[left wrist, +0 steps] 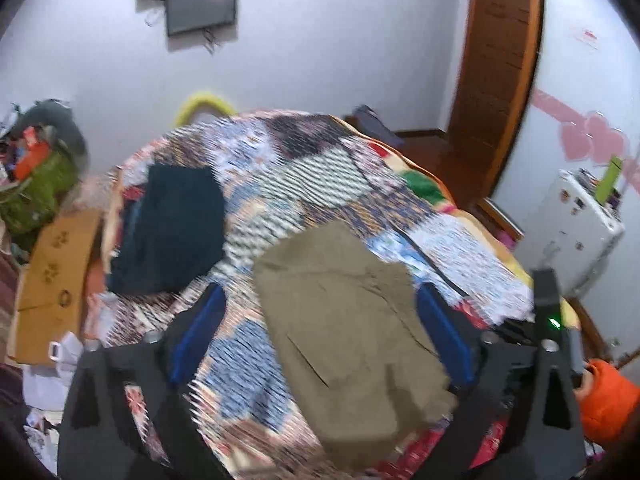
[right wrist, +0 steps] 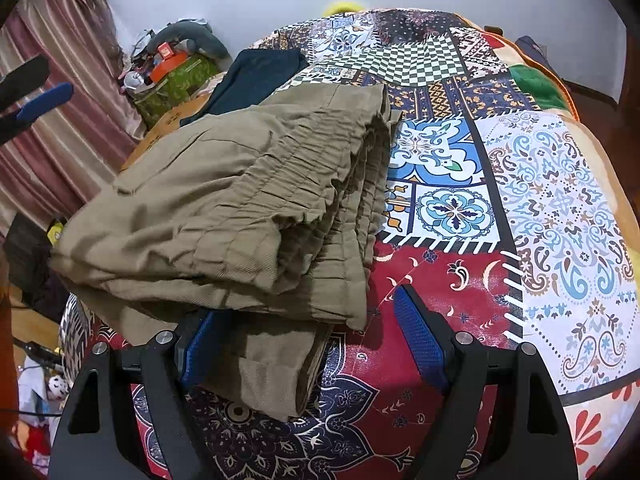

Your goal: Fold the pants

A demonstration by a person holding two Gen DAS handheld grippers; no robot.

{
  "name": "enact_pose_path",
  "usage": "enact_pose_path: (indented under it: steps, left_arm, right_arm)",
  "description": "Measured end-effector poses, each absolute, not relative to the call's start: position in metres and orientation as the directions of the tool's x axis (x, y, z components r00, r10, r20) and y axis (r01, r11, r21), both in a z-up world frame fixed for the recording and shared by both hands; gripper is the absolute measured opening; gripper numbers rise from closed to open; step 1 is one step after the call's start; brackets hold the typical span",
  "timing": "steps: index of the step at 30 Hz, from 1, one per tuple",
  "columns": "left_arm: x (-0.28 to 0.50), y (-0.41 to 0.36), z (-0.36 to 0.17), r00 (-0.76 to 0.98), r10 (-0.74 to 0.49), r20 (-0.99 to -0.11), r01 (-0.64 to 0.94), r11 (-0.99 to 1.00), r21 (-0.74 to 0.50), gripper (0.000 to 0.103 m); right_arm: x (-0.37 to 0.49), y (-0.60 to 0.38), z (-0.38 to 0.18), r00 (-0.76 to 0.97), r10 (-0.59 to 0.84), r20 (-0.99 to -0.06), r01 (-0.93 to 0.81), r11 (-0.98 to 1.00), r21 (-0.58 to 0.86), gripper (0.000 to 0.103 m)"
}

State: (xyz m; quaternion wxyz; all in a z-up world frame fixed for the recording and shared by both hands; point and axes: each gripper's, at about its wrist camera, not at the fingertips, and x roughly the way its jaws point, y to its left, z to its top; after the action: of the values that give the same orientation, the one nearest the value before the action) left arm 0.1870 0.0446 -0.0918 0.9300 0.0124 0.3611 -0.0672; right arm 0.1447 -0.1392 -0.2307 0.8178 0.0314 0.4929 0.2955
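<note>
Folded khaki pants [right wrist: 224, 216] were seen between the right tongs [right wrist: 308, 344], spread and unclenched; left tongs [left wrist: 320, 336] were splayed above them, released, on the bed's quilt [right wrist: 540, 200].

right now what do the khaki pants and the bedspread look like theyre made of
khaki pants: likely matte woven cotton twill; faint diagonal weave, soft creases, gathered elastic waistband. patchwork bedspread: looks like smooth printed woven cloth, flat with no pile; exact fibre unclear.
</note>
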Motion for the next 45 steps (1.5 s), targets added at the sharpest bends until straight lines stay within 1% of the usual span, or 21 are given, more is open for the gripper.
enact_pose_path:
  steps: [3, 6, 10, 16, 20, 21, 22, 23, 25, 29, 31, 35, 40, 45]
  left_arm:
    - [0.213, 0.060, -0.095, 0.728, -0.083, -0.680, 0.096, 0.995, -0.019, 0.103]
    - [0.251, 0.073, -0.110, 0.688, -0.057, -0.724, 0.072, 0.997, -0.009, 0.103]
    - [0.299, 0.079, -0.137, 0.618, -0.054, -0.784, 0.060, 0.998, -0.022, 0.103]
    - [0.360, 0.076, -0.189, 0.505, -0.018, -0.863, 0.054, 0.998, 0.011, 0.103]
    - [0.386, 0.064, -0.232, 0.397, 0.029, -0.917, 0.111, 0.991, 0.079, 0.103]
    - [0.389, 0.062, -0.242, 0.377, 0.063, -0.924, 0.126, 0.985, 0.118, 0.103]
    - [0.391, 0.057, -0.257, 0.352, 0.130, -0.927, 0.153, 0.969, 0.194, 0.103]
    - [0.389, 0.053, -0.266, 0.350, 0.170, -0.921, 0.174, 0.954, 0.242, 0.103]
    - [0.380, 0.047, -0.271, 0.394, 0.202, -0.897, 0.223, 0.926, 0.306, 0.103]
    - [0.361, 0.044, -0.267, 0.406, 0.255, -0.878, 0.251, 0.892, 0.375, 0.103]
    - [0.352, 0.049, -0.263, 0.395, 0.260, -0.881, 0.238, 0.897, 0.372, 0.103]
    - [0.323, 0.070, -0.253, 0.358, 0.227, -0.906, 0.210, 0.926, 0.315, 0.103]
    - [0.265, 0.091, -0.236, 0.358, 0.194, -0.913, 0.172, 0.948, 0.268, 0.103]
    - [0.212, 0.096, -0.219, 0.379, 0.154, -0.913, 0.133, 0.967, 0.218, 0.103]
  right_arm:
    - [0.144, -0.139, -0.229, 0.340, 0.511, -0.790, -0.454, 0.824, 0.338, 0.079]
    - [0.143, -0.143, -0.226, 0.336, 0.512, -0.791, -0.462, 0.821, 0.335, 0.079]
    - [0.137, -0.150, -0.218, 0.346, 0.516, -0.784, -0.473, 0.817, 0.329, 0.079]
    - [0.135, -0.162, -0.215, 0.365, 0.501, -0.784, -0.440, 0.836, 0.329, 0.079]
    - [0.136, -0.169, -0.216, 0.370, 0.491, -0.789, -0.416, 0.847, 0.332, 0.079]
    - [0.137, -0.170, -0.216, 0.369, 0.488, -0.791, -0.407, 0.850, 0.335, 0.079]
    - [0.137, -0.172, -0.217, 0.370, 0.485, -0.792, -0.403, 0.852, 0.334, 0.079]
    - [0.138, -0.174, -0.217, 0.371, 0.481, -0.794, -0.396, 0.856, 0.333, 0.079]
    - [0.139, -0.177, -0.217, 0.376, 0.474, -0.796, -0.388, 0.861, 0.330, 0.079]
    - [0.140, -0.185, -0.215, 0.394, 0.457, -0.798, -0.375, 0.872, 0.314, 0.079]
    - [0.140, -0.189, -0.212, 0.408, 0.449, -0.794, -0.370, 0.877, 0.306, 0.079]
    - [0.138, -0.200, -0.204, 0.439, 0.443, -0.782, -0.355, 0.885, 0.302, 0.079]
    - [0.134, -0.208, -0.195, 0.474, 0.431, -0.767, -0.351, 0.892, 0.285, 0.079]
    - [0.130, -0.201, -0.192, 0.476, 0.445, -0.759, -0.376, 0.883, 0.282, 0.079]
